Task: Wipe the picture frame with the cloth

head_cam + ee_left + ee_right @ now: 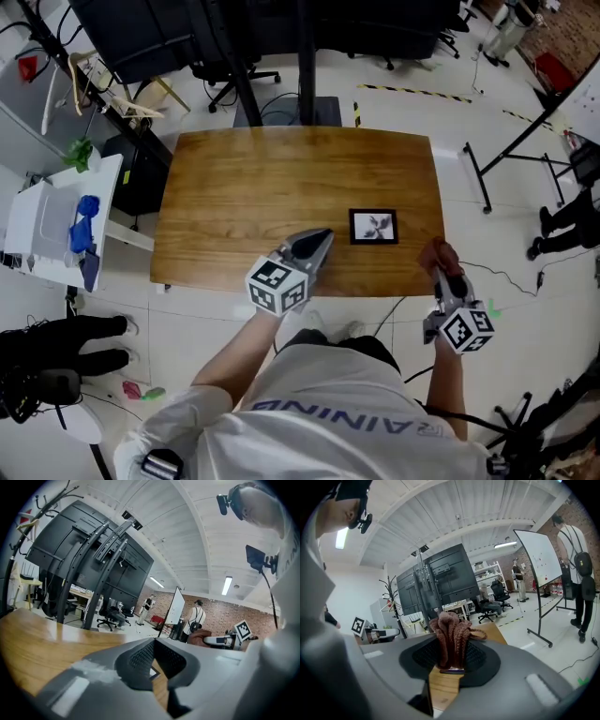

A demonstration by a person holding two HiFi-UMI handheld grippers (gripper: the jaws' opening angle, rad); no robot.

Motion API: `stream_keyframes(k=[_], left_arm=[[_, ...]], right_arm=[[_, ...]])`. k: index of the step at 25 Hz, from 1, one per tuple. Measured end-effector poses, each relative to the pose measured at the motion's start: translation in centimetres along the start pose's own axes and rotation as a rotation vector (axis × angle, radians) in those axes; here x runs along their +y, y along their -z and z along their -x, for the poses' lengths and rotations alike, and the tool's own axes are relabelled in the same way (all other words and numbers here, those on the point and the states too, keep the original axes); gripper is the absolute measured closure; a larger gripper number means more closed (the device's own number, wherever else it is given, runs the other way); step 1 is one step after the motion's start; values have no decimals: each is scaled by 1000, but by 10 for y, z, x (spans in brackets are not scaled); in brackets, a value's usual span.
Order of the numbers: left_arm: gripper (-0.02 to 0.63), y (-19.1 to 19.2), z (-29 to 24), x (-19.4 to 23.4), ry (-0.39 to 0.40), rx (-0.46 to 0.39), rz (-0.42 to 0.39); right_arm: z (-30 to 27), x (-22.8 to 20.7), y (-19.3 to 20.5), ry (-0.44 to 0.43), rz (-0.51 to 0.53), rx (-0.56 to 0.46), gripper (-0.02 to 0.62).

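Pinching a bunched rust-brown knitted cloth [452,637] between the dark ribbed fingers [479,657] of the right gripper [451,663], folds standing up past the tips. From the head view, a brown wad at the nose of that gripper, over the near right corner of the brown wooden counter [244,187], around 4 o'clock from its middle; no telling whether resting on the wood or just above it.

Pressed together at the tips and holding nothing: the grey fingers [138,660] of the left gripper [154,641], with only a thin wedge of wood visible below the meeting pads. Aimed toward 1 o'clock across the counter's near edge, about 6 o'clock from its middle.

Lying flat on the counter between the two grippers: a small black-rimmed rectangular picture frame [373,226] with a pale grey print. At 2 o'clock from the left tips, at 10 o'clock from the cloth, near both, touching neither.

Past the far edge at 12 o'clock, a black upright post [305,56].
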State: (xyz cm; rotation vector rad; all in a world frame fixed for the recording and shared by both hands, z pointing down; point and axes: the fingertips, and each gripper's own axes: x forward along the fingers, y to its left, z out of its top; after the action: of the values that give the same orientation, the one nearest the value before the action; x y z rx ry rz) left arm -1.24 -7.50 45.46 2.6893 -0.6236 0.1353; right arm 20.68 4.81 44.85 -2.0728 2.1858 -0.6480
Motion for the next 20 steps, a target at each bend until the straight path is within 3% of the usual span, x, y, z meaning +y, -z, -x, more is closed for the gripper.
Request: stream_keyframes(k=[5, 12, 17, 20], left_arm=[[600, -2, -18, 11, -37, -5, 23], [600, -7, -37, 27, -185, -6, 33], [600, 4, -68, 31, -276, 6, 51], [600, 29, -84, 31, -285, 60, 67]], right_arm=[[-34, -13, -17, -51, 17, 18, 479], [-91, -34, -29, -212, 16, 52, 479], [-125, -47, -10, -315, 1, 141, 479], [-136, -48, 3, -350, -22, 183, 479]])
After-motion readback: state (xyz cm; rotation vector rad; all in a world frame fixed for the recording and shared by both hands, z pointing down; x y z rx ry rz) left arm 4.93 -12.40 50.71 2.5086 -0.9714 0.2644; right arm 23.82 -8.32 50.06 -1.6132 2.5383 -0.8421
